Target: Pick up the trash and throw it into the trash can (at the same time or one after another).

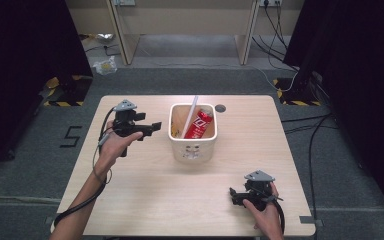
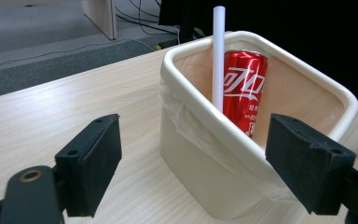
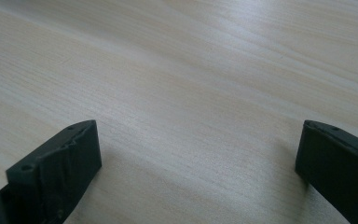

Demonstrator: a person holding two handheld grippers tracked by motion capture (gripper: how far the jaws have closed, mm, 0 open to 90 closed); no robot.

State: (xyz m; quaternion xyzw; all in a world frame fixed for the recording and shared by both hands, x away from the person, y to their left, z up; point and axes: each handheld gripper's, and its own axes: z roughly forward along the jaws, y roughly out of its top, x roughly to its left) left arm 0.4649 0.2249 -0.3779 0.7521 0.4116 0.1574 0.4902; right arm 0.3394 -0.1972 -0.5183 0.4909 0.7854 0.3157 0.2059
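A cream bin stands at the middle of the wooden table. Inside it lean a red soda can and a long white tube. The left gripper view shows the bin close ahead, with the can and the tube inside. My left gripper hovers just left of the bin, open and empty, pointing at it. My right gripper rests low near the front right of the table, open, with bare wood between its jaws.
A small round hole is set in the table behind the bin. Beyond the table is grey floor with cables, desk legs and yellow-black floor markers.
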